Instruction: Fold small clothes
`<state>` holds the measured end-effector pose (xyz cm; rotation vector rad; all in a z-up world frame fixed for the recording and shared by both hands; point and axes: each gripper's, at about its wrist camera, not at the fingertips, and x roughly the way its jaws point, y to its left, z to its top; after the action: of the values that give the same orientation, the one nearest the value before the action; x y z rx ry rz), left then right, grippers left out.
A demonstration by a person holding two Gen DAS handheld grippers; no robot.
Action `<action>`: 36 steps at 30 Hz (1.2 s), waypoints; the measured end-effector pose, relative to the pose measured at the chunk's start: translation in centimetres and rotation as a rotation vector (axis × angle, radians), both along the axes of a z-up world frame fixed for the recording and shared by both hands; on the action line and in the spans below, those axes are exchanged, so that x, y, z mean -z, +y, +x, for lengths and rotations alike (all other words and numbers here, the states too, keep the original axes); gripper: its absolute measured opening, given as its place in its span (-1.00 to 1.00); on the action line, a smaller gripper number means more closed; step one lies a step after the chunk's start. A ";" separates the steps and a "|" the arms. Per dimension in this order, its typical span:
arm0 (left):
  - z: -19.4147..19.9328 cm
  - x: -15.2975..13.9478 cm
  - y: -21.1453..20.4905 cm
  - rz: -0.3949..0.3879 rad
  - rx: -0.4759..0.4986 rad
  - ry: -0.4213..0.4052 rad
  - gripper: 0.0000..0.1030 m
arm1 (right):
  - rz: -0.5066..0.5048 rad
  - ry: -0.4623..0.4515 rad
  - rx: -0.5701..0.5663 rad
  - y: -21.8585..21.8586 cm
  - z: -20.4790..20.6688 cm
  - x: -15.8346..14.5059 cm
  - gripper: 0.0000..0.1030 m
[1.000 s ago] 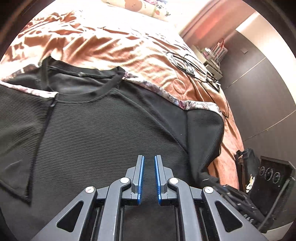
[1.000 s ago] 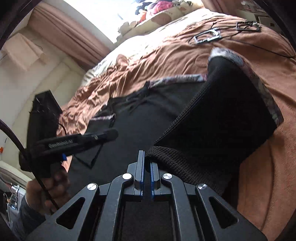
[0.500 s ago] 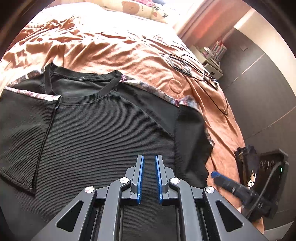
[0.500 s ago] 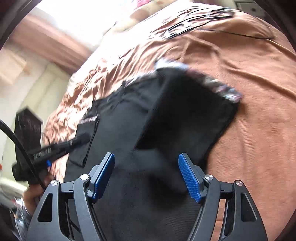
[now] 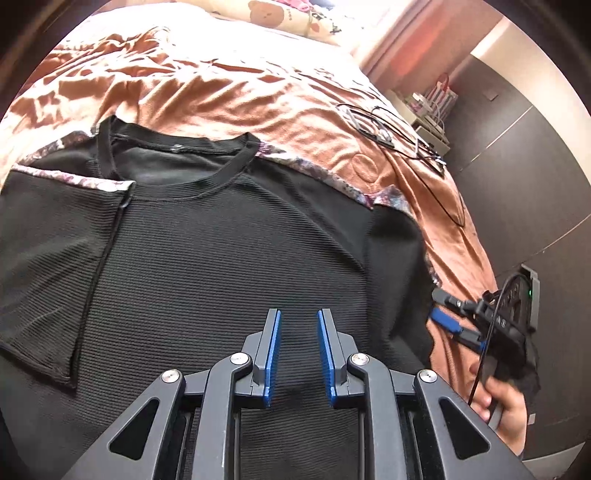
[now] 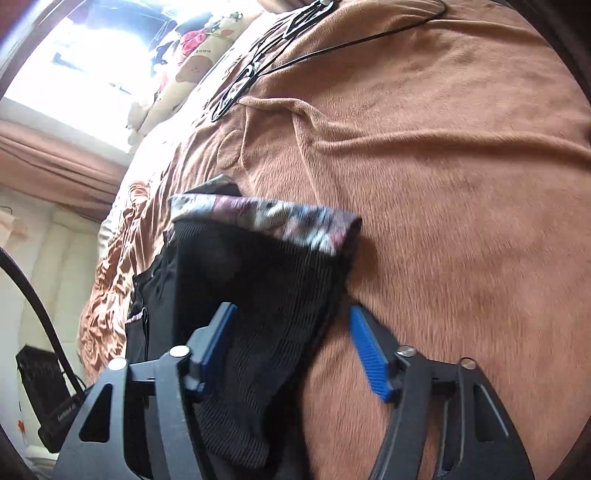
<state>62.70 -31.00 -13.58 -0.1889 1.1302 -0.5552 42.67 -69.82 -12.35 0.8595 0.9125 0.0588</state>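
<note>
Beside sleeve (image 6: 258, 295) edge, bare blanket (image 6: 461, 184)

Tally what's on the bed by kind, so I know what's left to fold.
Black T-shirts: 1, both sleeves folded in
Bear-print pillows: 1
Black cable bundles: 1
Brown blankets: 1
Total: 4

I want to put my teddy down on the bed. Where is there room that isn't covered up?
Bare brown blanket lies right of the black shirt, beside its folded sleeve. More lies above the shirt's collar, toward the bear pillow. Avoid the far right corner: tangled cables lie there. The shirt fills the near middle.
</note>
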 end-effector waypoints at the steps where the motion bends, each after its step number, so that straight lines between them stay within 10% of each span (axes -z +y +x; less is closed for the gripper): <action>1: 0.0 0.0 0.4 0.004 -0.004 -0.002 -0.58 | -0.011 -0.002 0.001 -0.2 0.5 0.1 -0.07; 7: 0.4 0.9 3.0 0.017 -0.040 0.004 -0.58 | -0.053 -0.010 -0.001 -1.0 -0.2 0.0 -0.96; 21: 1.7 2.3 10.3 0.018 -0.132 0.028 -0.58 | -0.190 -0.187 -0.275 9.0 2.4 -8.0 -0.98; 36: 2.3 2.3 15.6 -0.010 -0.183 0.020 -0.58 | -0.224 -0.150 -0.389 18.1 8.9 -8.4 -0.98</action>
<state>64.99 -15.36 -15.85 -0.3041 1.1167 -0.3969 51.60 -51.74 -3.99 0.4548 0.9146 0.3473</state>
